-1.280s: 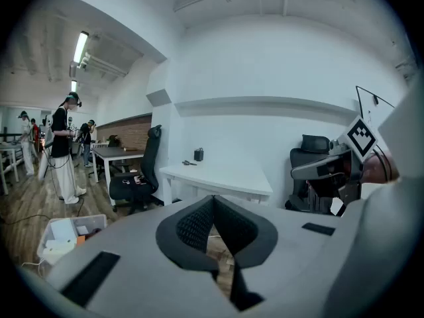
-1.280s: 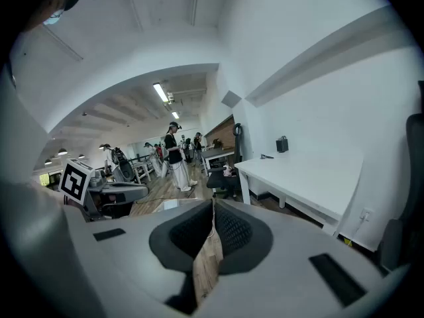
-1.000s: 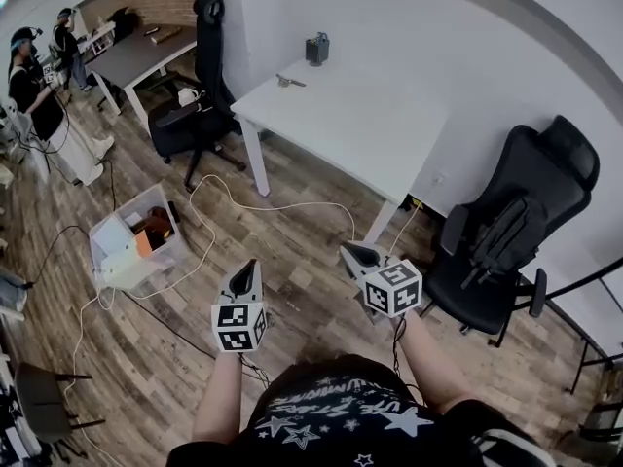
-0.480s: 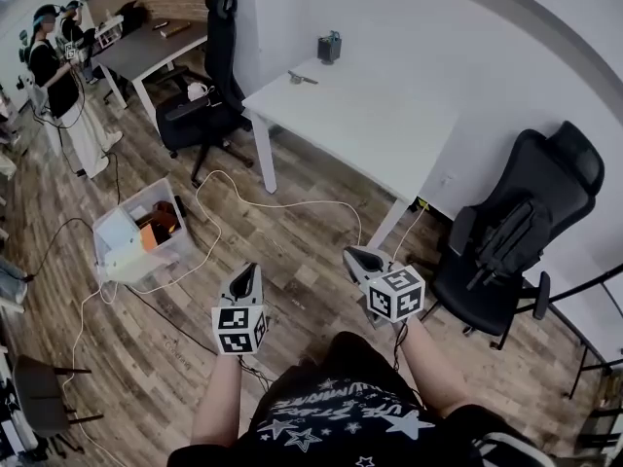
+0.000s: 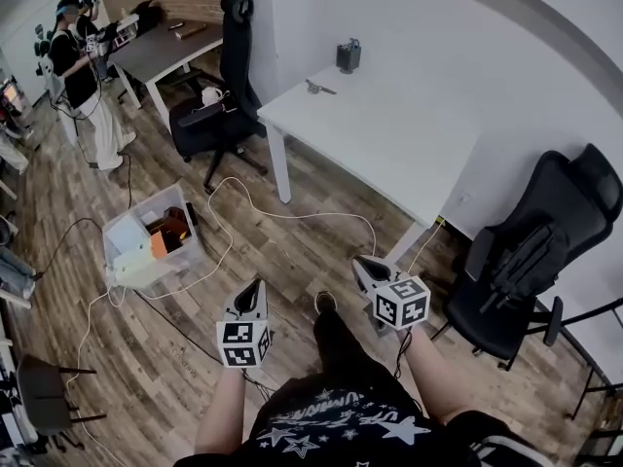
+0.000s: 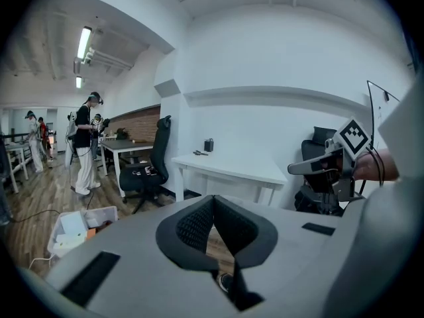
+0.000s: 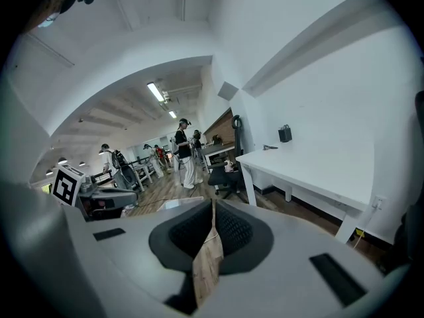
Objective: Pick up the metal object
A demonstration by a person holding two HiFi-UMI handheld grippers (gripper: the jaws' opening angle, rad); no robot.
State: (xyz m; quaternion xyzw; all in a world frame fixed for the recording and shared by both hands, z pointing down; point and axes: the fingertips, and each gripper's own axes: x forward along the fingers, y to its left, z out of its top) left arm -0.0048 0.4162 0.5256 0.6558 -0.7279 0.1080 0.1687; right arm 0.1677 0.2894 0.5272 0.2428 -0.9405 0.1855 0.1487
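Note:
A small metal object (image 5: pixel 319 88) lies near the far left corner of the white table (image 5: pixel 389 134), next to a dark box (image 5: pixel 348 56). It also shows as a thin sliver in the left gripper view (image 6: pixel 199 153) and the right gripper view (image 7: pixel 269 148). My left gripper (image 5: pixel 255 288) and right gripper (image 5: pixel 362 264) hang over the wooden floor, well short of the table. Both have their jaws together with nothing between them (image 6: pixel 213 199) (image 7: pixel 212 203).
A black office chair (image 5: pixel 226 86) stands at the table's left end and another (image 5: pixel 531 251) at its right. A plastic bin (image 5: pixel 151 241) and a white cable (image 5: pixel 292 212) lie on the floor. People (image 5: pixel 83 76) stand by a far desk (image 5: pixel 165 52).
The whole scene has slid down and to the right in the head view as the person walks forward. A shoe now shows between the grippers. Both grippers stay shut.

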